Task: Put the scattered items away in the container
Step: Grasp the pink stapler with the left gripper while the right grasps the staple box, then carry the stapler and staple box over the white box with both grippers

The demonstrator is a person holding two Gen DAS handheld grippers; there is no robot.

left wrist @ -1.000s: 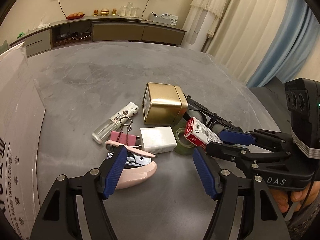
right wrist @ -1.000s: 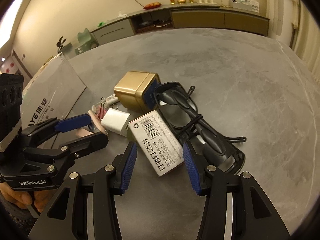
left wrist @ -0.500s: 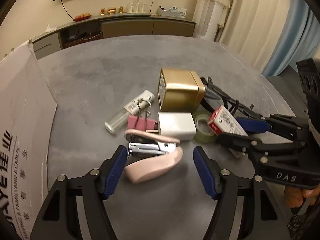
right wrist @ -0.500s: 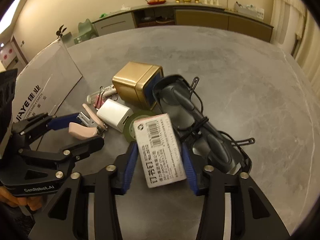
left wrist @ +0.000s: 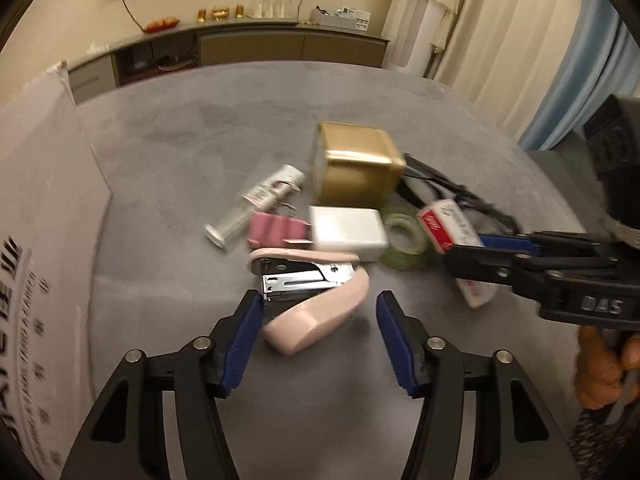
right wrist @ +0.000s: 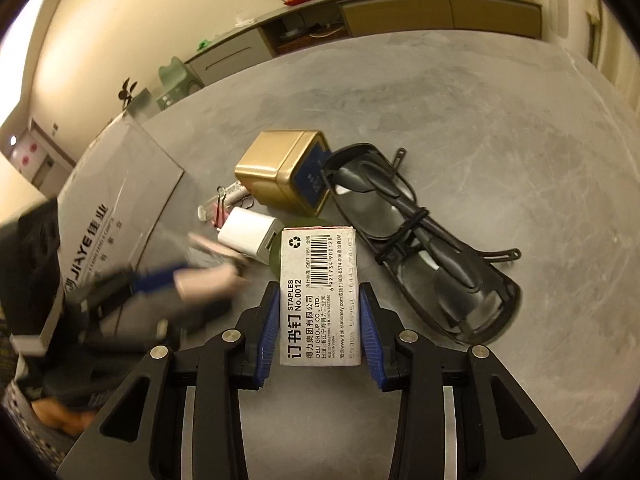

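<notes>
Between the right gripper's [right wrist: 320,330] blue pads: grey cardboard staple box [right wrist: 320,296], clamped, long axis running straight ahead, printed "STAPLES No.0012", "DELI GROUP CO., LTD." Ahead of the left gripper [left wrist: 318,340], jaws apart: pink stapler [left wrist: 310,292], lying crosswise.

- The surface [right wrist: 500,140] is matt grey, stone-like, faintly mottled.
- The gold tin [left wrist: 356,168] is brushed, glossy metal.
- The stapler [left wrist: 316,312] has a smooth pink plastic shell and shiny metal inside.
- The staples box [right wrist: 320,296] is printed card.
- The glasses case [right wrist: 424,248] is glossy black plastic.
- The box [left wrist: 36,208] is matt cardboard.
</notes>
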